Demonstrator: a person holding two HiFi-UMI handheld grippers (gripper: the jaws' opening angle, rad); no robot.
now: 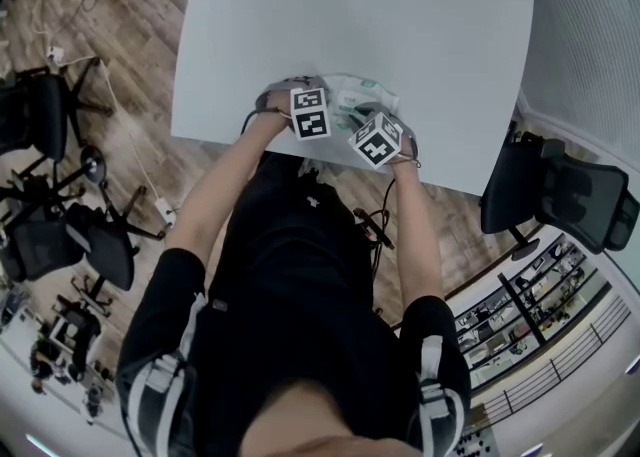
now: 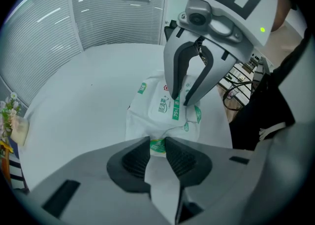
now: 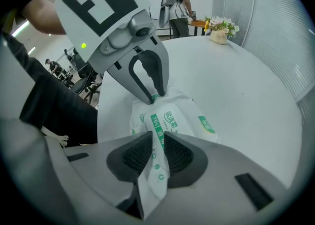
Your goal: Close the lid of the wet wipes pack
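A white wet wipes pack point(image 1: 352, 98) with green print lies near the front edge of the white table point(image 1: 400, 5). My left gripper point(image 2: 157, 151) is shut on the crimped end of the pack point(image 2: 156, 113) nearest it. The white lid point(image 2: 165, 105) lies flat on top of the pack. My right gripper point(image 3: 157, 152) pinches the opposite end of the pack point(image 3: 179, 115), with the film pressed between its pads. Each gripper shows in the other's view: the right gripper point(image 2: 181, 102) and the left gripper point(image 3: 156, 98) both have their tips down on the pack. In the head view the marker cubes hide the jaws of the left gripper point(image 1: 312, 113) and the right gripper point(image 1: 378, 137).
Black office chairs stand on the floor at the right point(image 1: 560, 195) and at the left point(image 1: 40, 115) of the table. A small pot of flowers point(image 3: 220, 29) sits at the table's far side, and a person point(image 3: 179, 2) stands beyond it. Window blinds point(image 2: 113, 12) line the wall.
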